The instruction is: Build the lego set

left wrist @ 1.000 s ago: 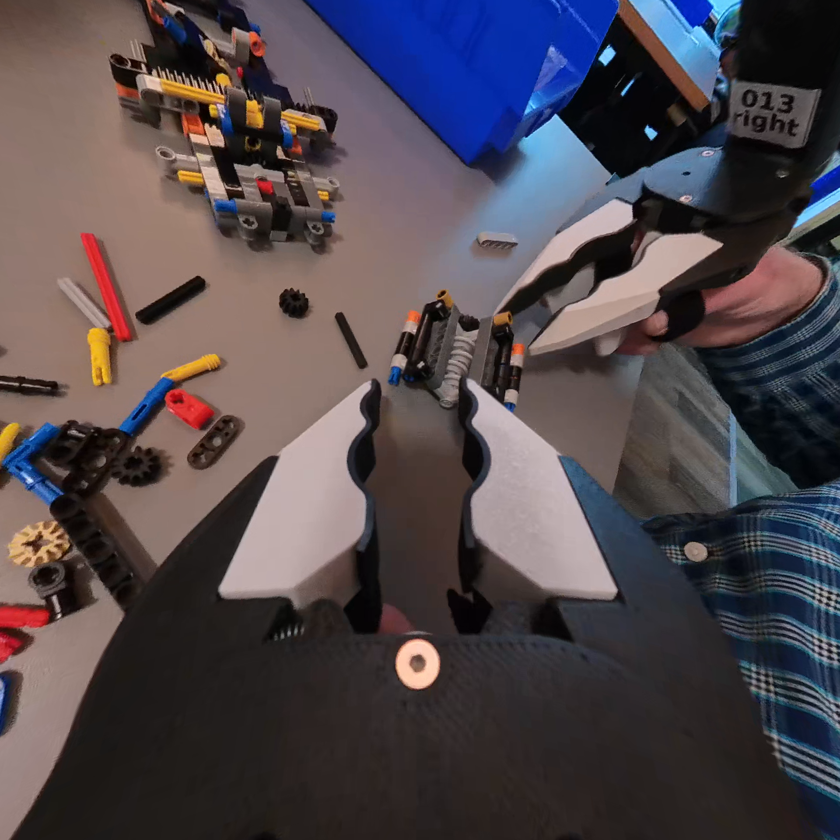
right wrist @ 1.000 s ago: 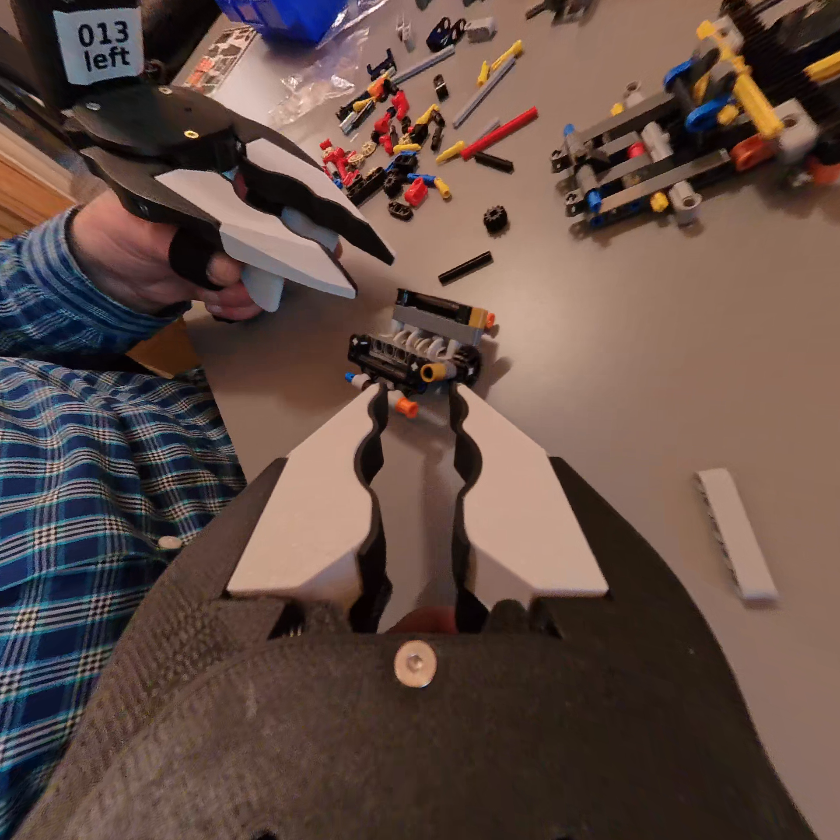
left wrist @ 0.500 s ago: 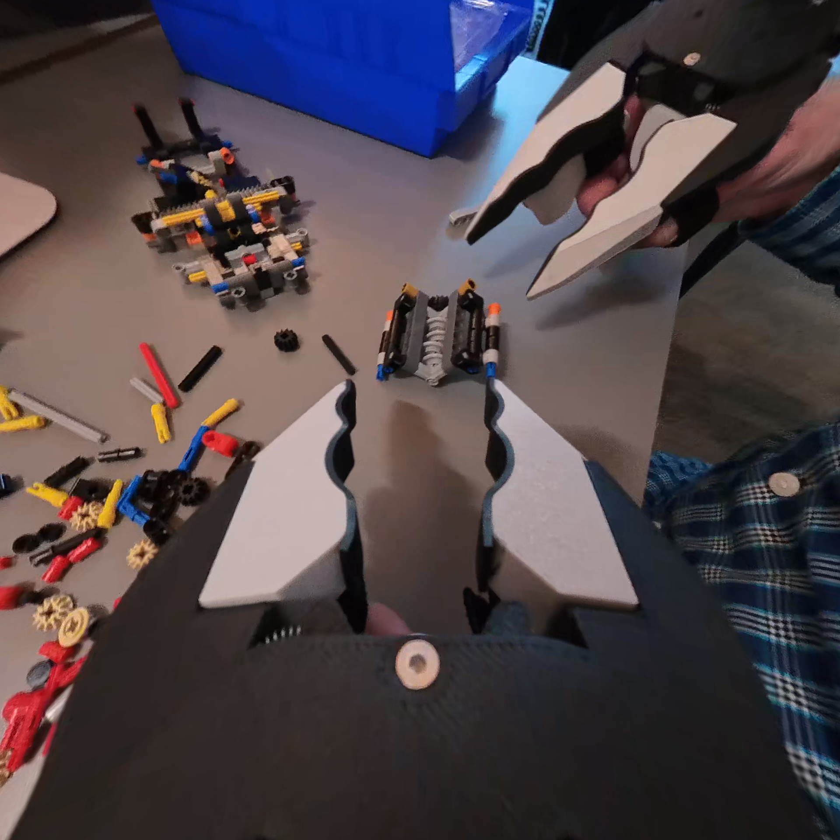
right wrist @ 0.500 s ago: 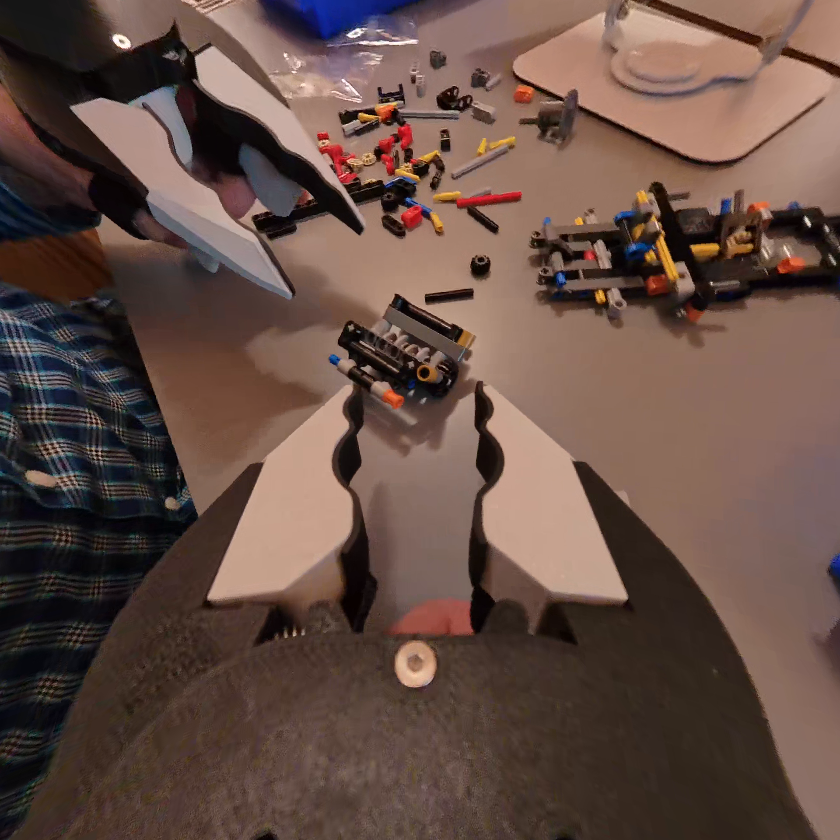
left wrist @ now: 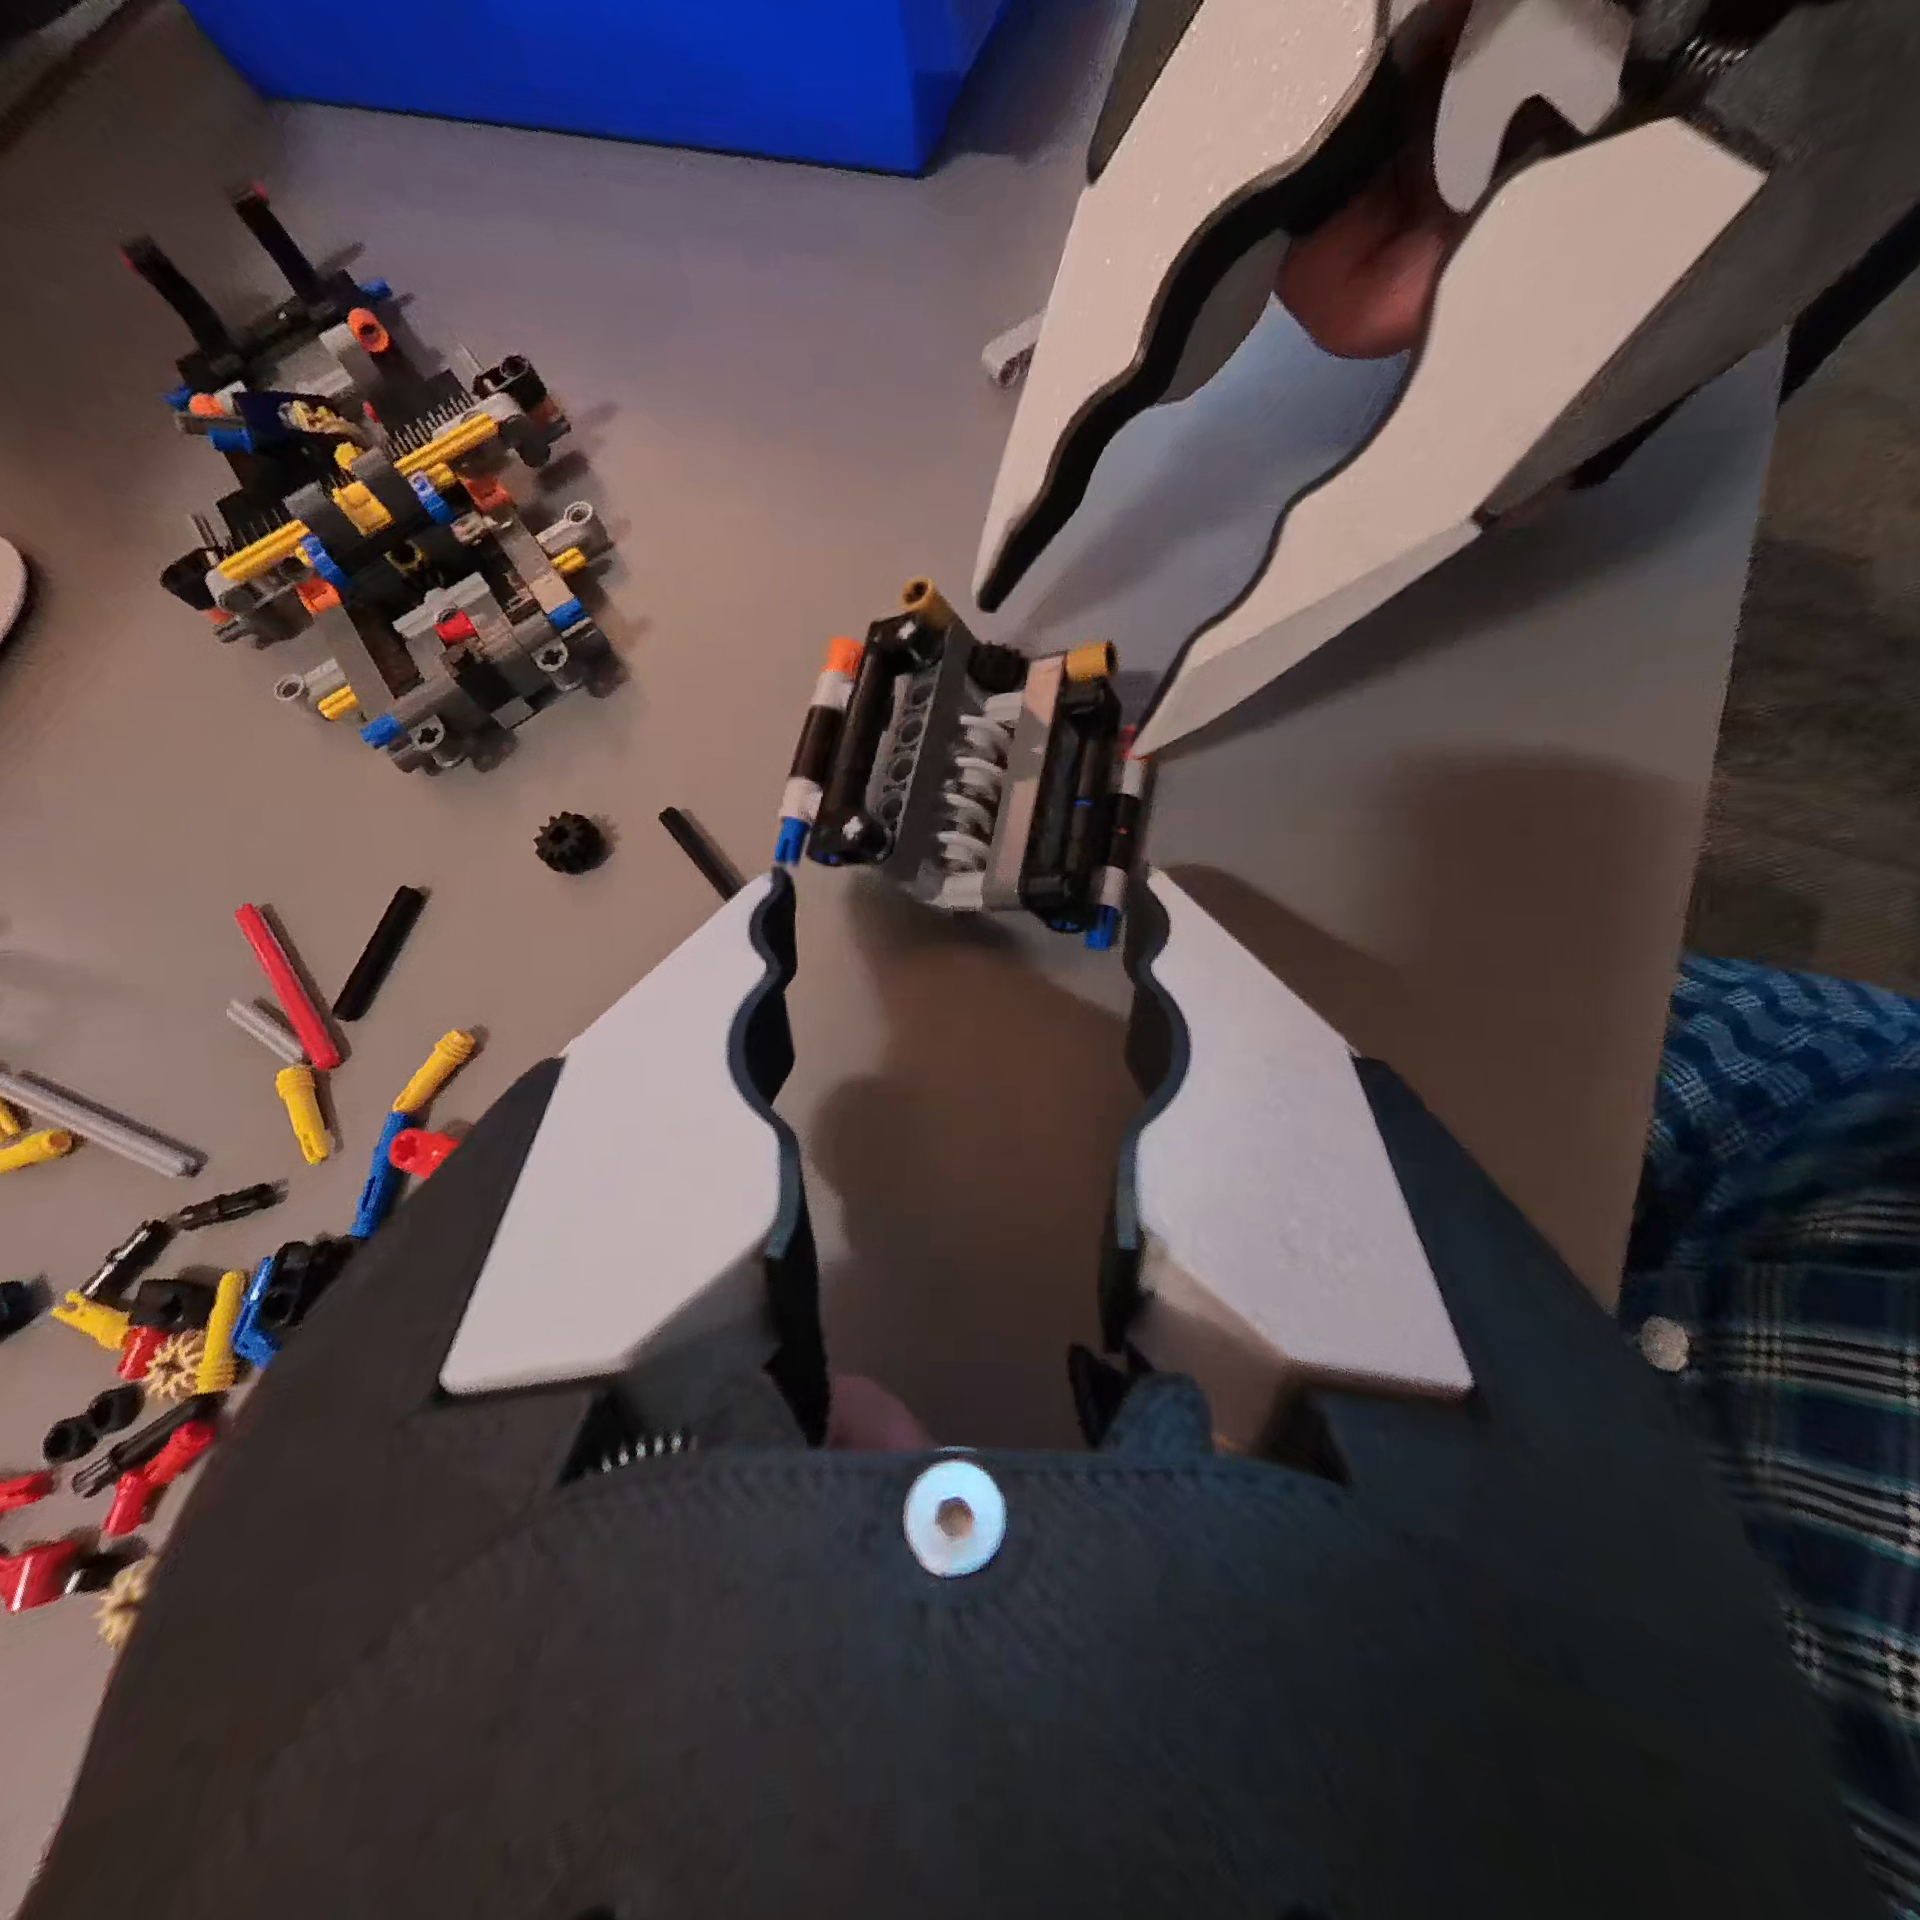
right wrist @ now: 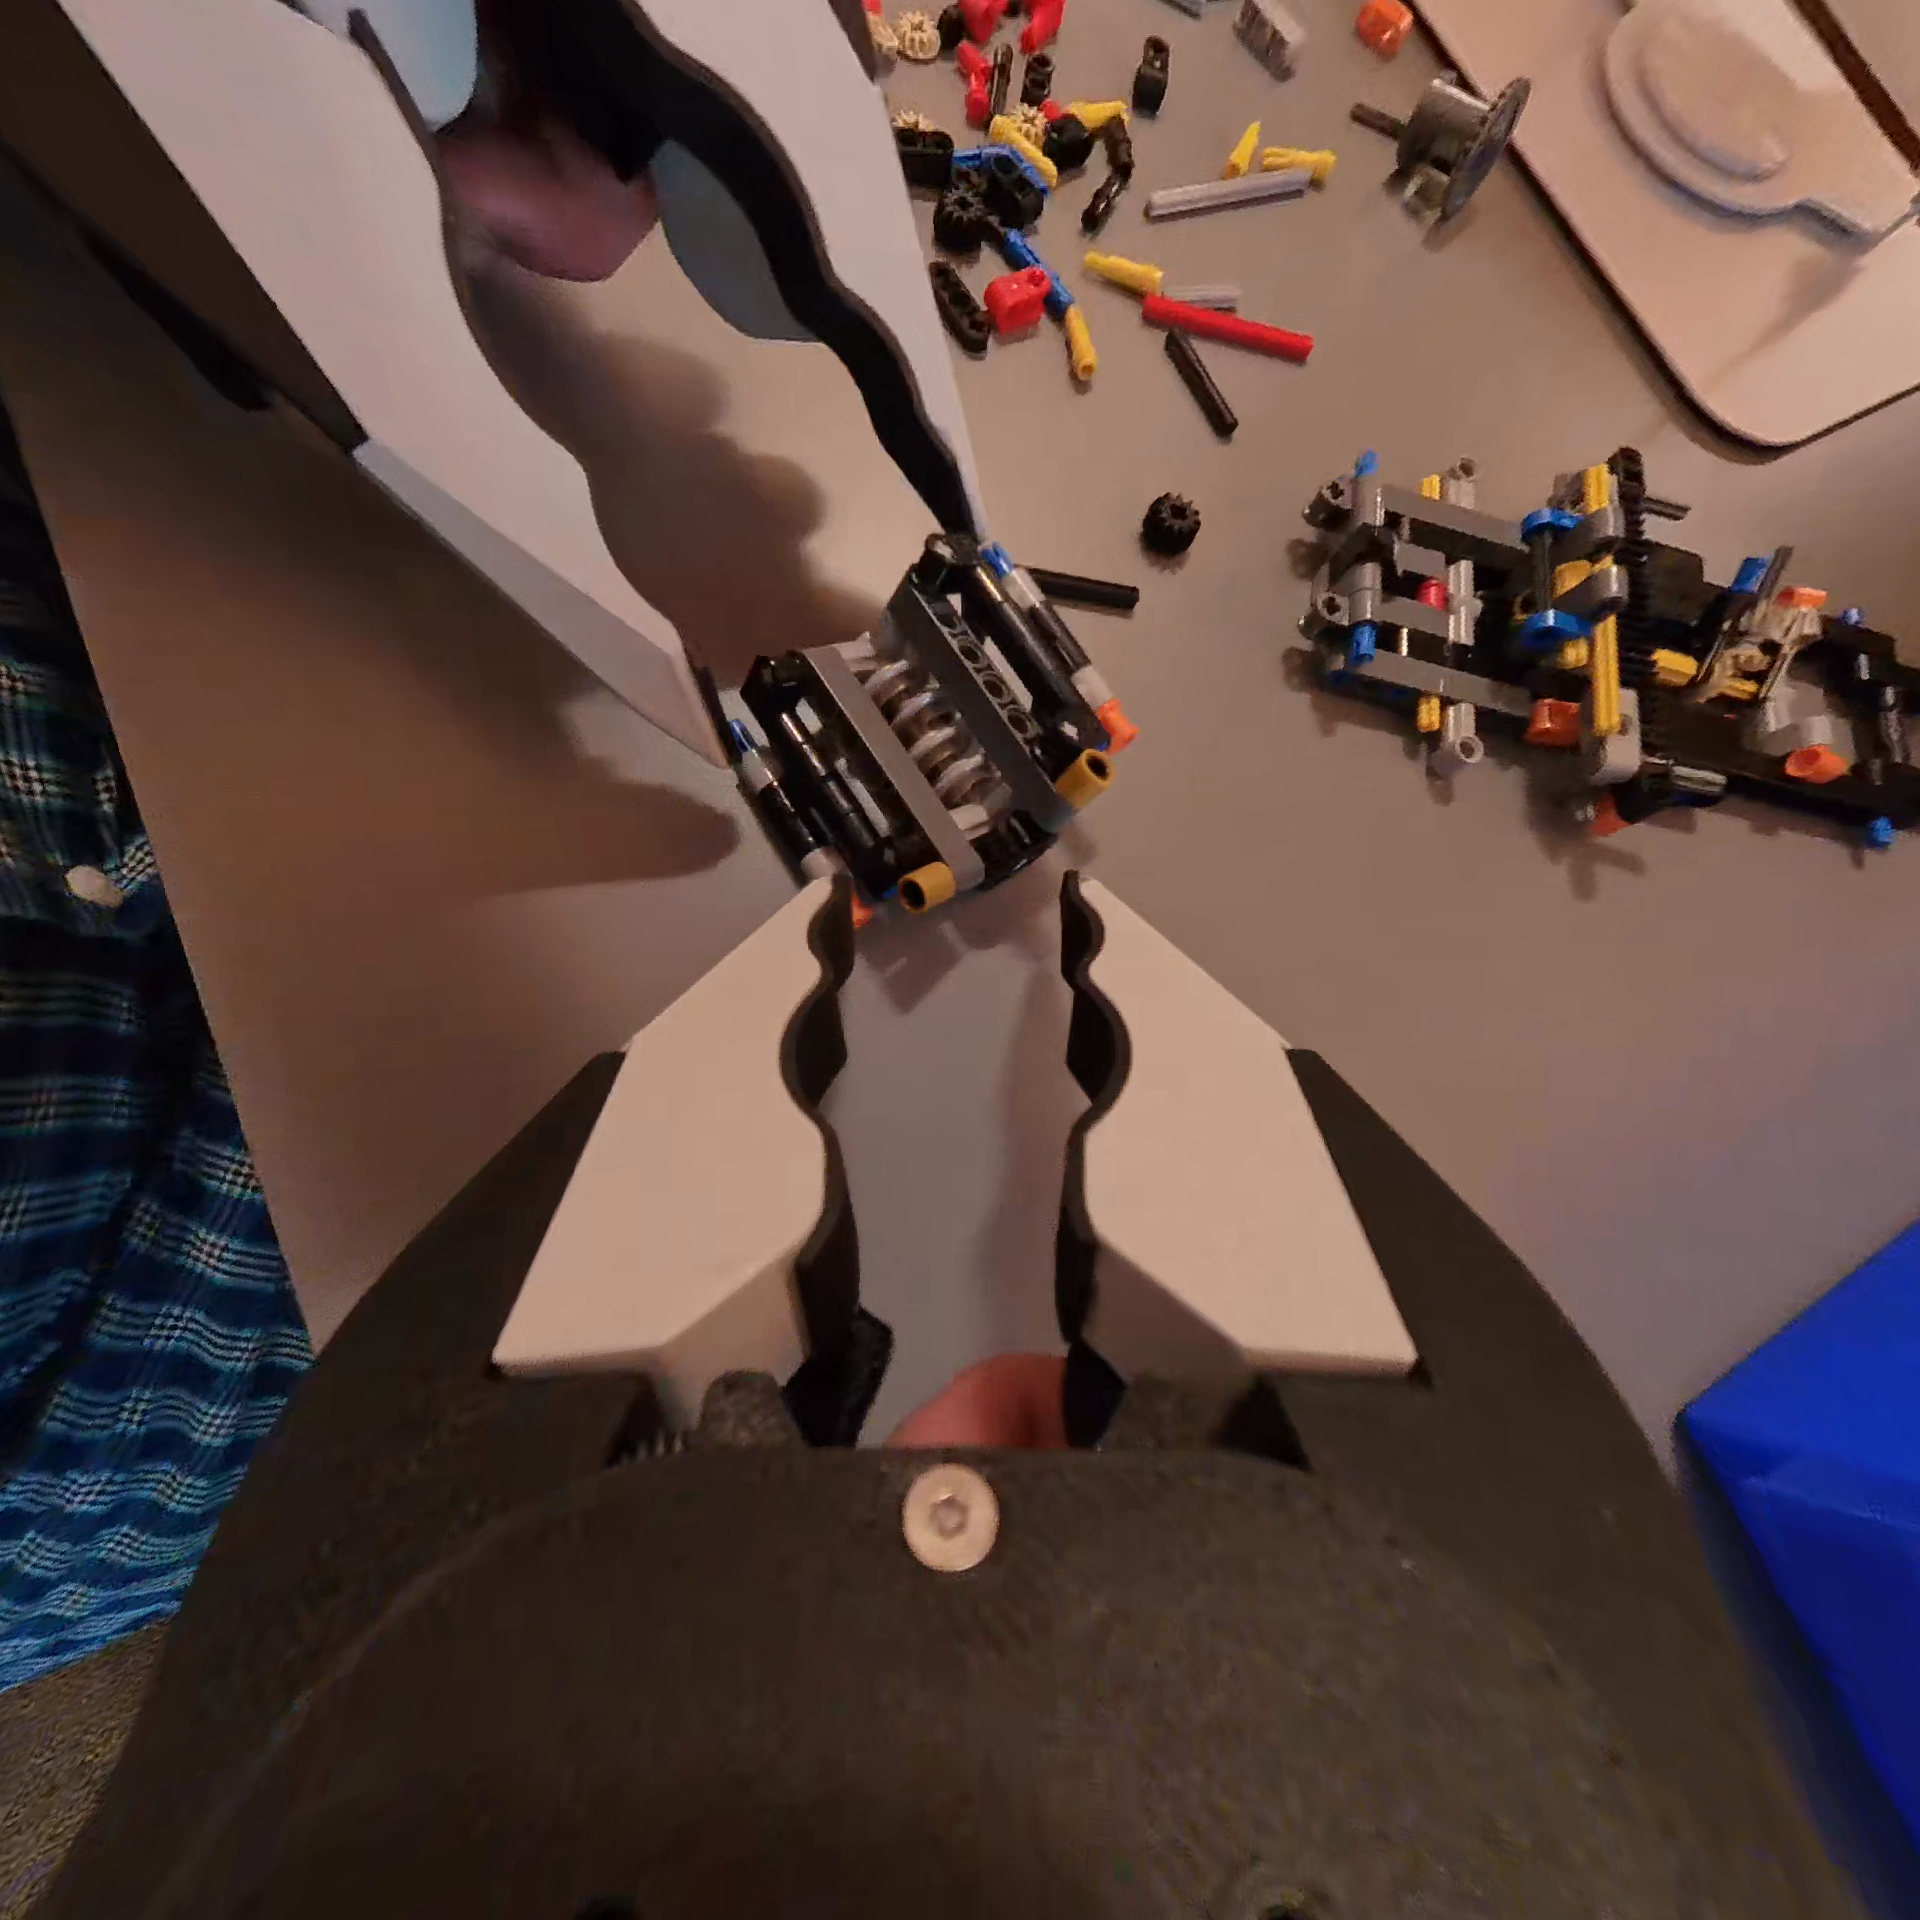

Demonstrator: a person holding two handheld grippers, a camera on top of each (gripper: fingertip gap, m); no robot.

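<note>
Two gaping hand-held grippers, left (left wrist: pixel 961 899) and right (right wrist: pixel 951 894), flanking engine block (left wrist: pixel 961 764), long axis along left fingers.

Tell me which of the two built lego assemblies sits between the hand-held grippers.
The small engine block with pale pistons and orange-tipped side pipes; both open hand-held grippers flank it. The long chassis lies apart, farther along the table.

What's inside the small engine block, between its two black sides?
Inside the small engine block, a row of pale grey curved parts shows between grey holed beams. What lies beneath them is hidden.
</note>
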